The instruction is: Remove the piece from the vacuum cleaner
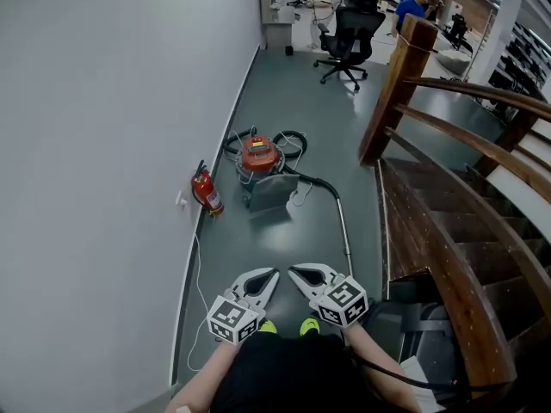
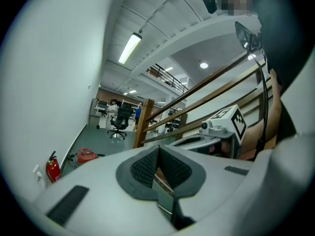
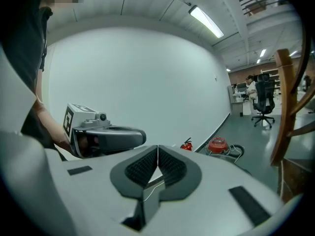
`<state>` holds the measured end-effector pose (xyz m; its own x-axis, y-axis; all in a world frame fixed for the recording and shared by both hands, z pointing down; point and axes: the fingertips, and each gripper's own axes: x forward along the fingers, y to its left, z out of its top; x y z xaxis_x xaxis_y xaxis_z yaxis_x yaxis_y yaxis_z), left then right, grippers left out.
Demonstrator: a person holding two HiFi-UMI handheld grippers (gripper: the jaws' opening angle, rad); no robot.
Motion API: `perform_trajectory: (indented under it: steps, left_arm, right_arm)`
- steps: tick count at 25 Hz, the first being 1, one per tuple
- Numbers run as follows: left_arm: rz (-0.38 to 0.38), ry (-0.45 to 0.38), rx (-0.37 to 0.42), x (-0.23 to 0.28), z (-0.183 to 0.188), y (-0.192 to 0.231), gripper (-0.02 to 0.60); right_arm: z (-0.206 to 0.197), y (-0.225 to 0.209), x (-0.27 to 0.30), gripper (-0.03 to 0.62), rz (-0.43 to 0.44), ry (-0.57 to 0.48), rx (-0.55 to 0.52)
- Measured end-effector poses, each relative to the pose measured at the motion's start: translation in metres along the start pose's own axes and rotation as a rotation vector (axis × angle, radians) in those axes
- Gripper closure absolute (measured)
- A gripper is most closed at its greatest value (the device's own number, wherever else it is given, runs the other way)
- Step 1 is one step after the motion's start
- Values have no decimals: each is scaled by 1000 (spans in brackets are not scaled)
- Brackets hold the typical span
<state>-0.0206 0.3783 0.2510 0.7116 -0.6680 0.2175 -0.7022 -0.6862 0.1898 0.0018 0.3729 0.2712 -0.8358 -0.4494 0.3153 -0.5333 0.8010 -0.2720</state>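
A red-topped vacuum cleaner (image 1: 260,163) stands on the grey floor by the white wall, some way ahead of me. A black hose loops around it and a metal wand (image 1: 343,226) runs from it along the floor toward me. The same vacuum cleaner (image 2: 86,155) shows small in the left gripper view, and the vacuum cleaner (image 3: 218,144) is also small in the right gripper view. My left gripper (image 1: 274,273) and right gripper (image 1: 293,271) are held side by side low in the head view, both shut and empty, far short of the vacuum.
A red fire extinguisher (image 1: 207,193) stands against the wall left of the vacuum. A wooden staircase with curved handrails (image 1: 448,144) fills the right side. A black office chair (image 1: 349,41) and a person in blue stand far down the hall. A white cable runs along the wall base.
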Motion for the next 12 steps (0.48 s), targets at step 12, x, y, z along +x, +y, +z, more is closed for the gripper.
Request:
perform_trajectory:
  steps: [12]
  left_arm:
    - [-89,2,-58,-23,-11,0,571]
  right_arm:
    - [-4,13,14,579,-65,23,-8]
